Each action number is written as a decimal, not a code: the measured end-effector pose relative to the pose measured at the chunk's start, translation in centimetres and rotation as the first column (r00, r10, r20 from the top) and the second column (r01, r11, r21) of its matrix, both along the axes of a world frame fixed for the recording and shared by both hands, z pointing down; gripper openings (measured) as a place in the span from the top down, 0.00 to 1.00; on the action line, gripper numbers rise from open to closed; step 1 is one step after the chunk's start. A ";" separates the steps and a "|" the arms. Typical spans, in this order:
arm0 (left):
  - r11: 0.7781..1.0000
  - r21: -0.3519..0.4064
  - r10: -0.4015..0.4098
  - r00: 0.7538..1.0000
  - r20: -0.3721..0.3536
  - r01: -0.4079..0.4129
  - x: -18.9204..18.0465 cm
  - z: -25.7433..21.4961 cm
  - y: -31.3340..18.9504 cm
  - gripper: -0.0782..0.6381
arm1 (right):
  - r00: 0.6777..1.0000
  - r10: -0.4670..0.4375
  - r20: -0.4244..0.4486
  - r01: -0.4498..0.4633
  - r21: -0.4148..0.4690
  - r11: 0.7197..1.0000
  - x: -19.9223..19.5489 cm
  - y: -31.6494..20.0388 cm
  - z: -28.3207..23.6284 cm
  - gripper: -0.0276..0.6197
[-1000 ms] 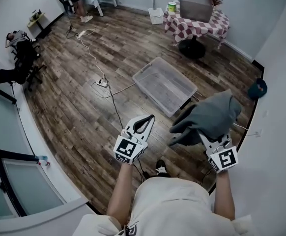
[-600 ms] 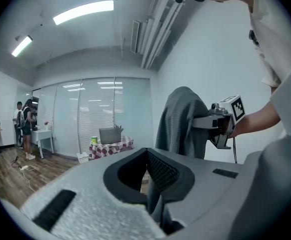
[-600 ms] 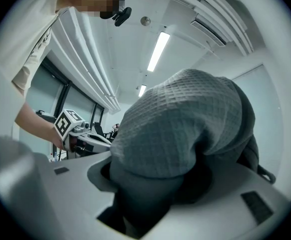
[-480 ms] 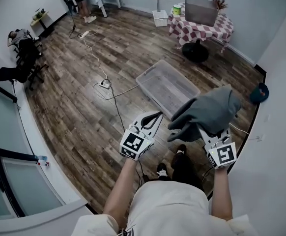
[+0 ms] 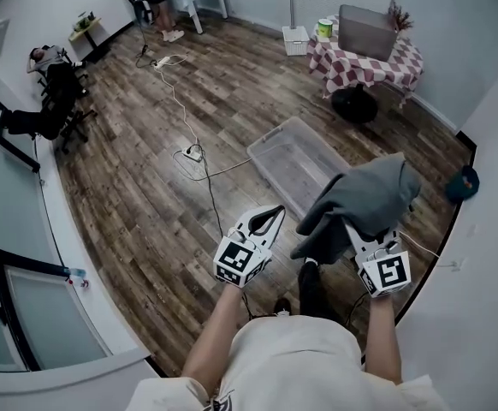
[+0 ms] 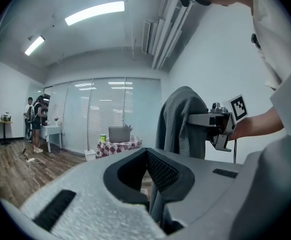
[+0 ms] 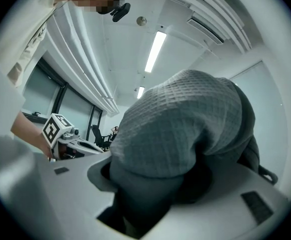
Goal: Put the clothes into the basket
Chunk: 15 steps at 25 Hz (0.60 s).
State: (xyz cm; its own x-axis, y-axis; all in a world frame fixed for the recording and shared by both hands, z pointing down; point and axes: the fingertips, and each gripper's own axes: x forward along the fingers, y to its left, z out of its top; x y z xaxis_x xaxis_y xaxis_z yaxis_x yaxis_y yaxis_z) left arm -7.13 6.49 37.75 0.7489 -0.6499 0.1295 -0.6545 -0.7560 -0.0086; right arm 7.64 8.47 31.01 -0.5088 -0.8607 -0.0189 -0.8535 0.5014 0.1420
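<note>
The right gripper (image 5: pixel 360 235), at the lower right of the head view, is clamped on a grey garment (image 5: pixel 364 197) that bunches over its jaws and hangs down on the side towards the frame's centre. The left gripper (image 5: pixel 269 216), just left of it near the frame's centre, has its jaw tips together with nothing between them. The clear plastic basket (image 5: pixel 271 134) sits on the wooden floor (image 5: pixel 146 187) above both grippers in the frame, with the garment's upper edge overlapping its near right corner in this view.
</note>
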 end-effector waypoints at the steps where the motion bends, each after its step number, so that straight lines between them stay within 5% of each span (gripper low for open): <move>1: 1.000 0.001 0.003 1.000 0.013 -0.003 0.0 0.0 -0.7 0.87 | 1.000 -0.005 -0.001 0.005 0.001 1.000 -0.1 -0.7 0.1 0.60; 8: 0.998 -0.004 0.056 0.996 0.068 -0.056 2.2 0.1 -6.9 0.87 | 0.999 -0.039 -0.017 0.039 0.013 0.999 -0.1 -6.7 0.0 0.60; 15: 1.000 -0.007 0.010 0.998 0.065 -0.010 3.9 0.0 -13.8 0.87 | 0.980 -0.111 -0.165 0.117 0.031 0.993 0.0 -13.8 0.2 0.60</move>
